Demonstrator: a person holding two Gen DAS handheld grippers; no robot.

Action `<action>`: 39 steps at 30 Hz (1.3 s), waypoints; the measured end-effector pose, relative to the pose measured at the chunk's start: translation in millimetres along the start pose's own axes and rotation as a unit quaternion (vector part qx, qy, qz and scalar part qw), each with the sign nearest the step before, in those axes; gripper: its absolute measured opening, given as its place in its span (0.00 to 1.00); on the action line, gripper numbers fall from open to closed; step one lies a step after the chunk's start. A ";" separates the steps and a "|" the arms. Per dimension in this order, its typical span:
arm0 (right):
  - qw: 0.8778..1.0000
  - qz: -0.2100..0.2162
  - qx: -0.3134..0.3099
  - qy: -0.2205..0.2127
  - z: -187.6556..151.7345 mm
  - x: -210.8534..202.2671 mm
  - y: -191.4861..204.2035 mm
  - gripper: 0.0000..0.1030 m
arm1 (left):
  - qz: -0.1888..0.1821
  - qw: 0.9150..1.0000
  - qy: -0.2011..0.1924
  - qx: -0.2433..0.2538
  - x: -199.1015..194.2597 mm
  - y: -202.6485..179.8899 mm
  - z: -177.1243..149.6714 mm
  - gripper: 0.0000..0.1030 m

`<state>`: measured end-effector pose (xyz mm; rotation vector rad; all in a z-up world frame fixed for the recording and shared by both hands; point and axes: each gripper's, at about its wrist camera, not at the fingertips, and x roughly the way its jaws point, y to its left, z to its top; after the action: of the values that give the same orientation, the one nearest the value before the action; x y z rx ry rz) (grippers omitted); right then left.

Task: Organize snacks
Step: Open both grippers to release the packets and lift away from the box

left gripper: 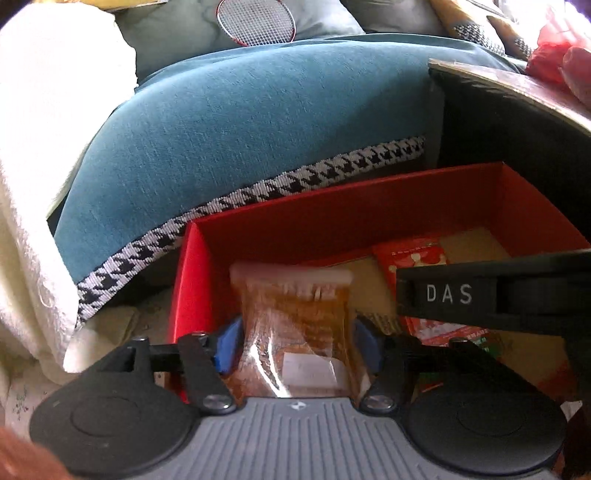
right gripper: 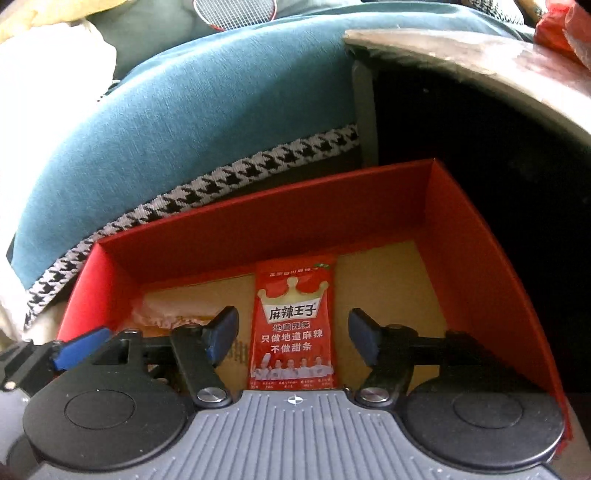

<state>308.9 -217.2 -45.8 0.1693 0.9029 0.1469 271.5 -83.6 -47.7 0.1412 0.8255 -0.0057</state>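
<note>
Inside red box: red packet lengthwise between parted right fingers; left fingers flank amber packet.

— How many boxes? 
— One red cardboard box.
— And snack packets in it?
— Two: one clear packet of orange-brown snack and one red spicy-strip packet.
— Grippers?
— Two, the left gripper and the right gripper.
— Anything else?
— One badminton racket, one teal cushion.
</note>
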 end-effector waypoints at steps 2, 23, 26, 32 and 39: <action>1.000 -0.002 0.002 -0.004 -0.6 -6.7 -1.1 0.70 | -0.004 1.000 0.005 -0.016 -3.9 4.7 2.5 0.62; 0.999 0.027 0.011 -0.044 -9.5 -88.4 1.9 0.73 | -0.021 0.998 -0.031 -0.058 -82.9 34.6 -0.4 0.64; 0.998 0.030 0.014 -0.052 -12.9 -103.1 3.8 0.73 | -0.022 0.997 -0.035 -0.058 -90.9 36.3 -3.1 0.64; 0.998 0.046 0.005 -0.053 -24.6 -123.0 14.4 0.75 | -0.028 0.997 -0.042 -0.056 -111.6 38.5 -14.1 0.65; 0.998 0.050 -0.005 -0.038 -44.5 -134.1 22.9 0.75 | -0.032 0.998 -0.038 -0.048 -128.4 39.5 -30.2 0.65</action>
<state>190.5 -217.6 34.7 0.2094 0.8172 0.2367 164.7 -47.0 31.0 0.0228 0.7528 -0.0313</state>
